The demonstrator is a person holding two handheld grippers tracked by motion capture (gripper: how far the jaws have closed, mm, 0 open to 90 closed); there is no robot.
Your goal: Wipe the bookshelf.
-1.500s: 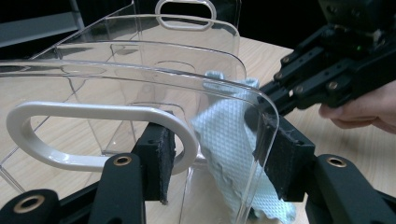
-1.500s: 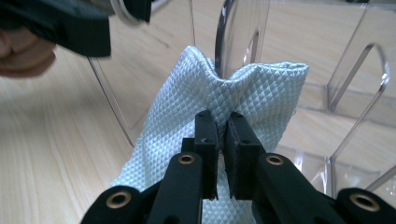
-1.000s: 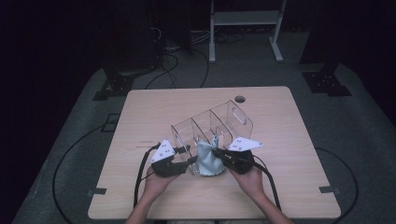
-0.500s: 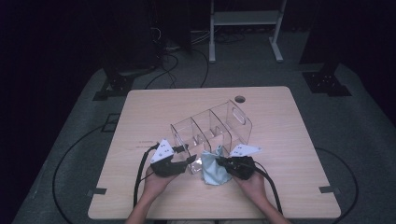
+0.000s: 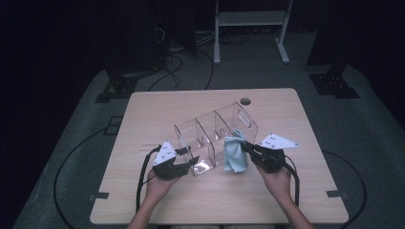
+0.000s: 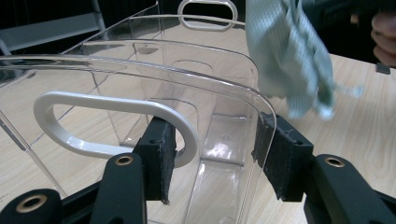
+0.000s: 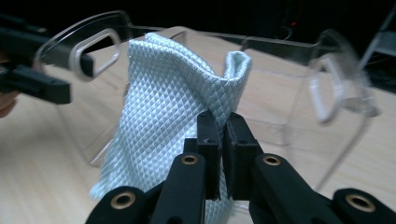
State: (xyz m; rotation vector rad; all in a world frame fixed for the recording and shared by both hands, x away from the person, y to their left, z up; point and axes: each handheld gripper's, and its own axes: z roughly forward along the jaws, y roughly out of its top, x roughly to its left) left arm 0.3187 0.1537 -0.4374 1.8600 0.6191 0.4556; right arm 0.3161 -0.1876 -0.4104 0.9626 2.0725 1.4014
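Wooden table (image 5: 157,114); white frame (image 5: 248,19), perhaps shelving.

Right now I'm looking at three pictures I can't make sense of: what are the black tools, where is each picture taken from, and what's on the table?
A person sits at a wooden table and holds a hand-operated two-jaw tool in each hand. The high view looks down from above; the other two come from cameras riding on the tools.

On the table stands a clear plastic organizer with dividers and handle cutouts. The left gripper has its pads either side of the organizer's near end wall, steadying it. The right gripper is shut on a light blue cloth, which hangs beside the organizer, apparently for wiping it.
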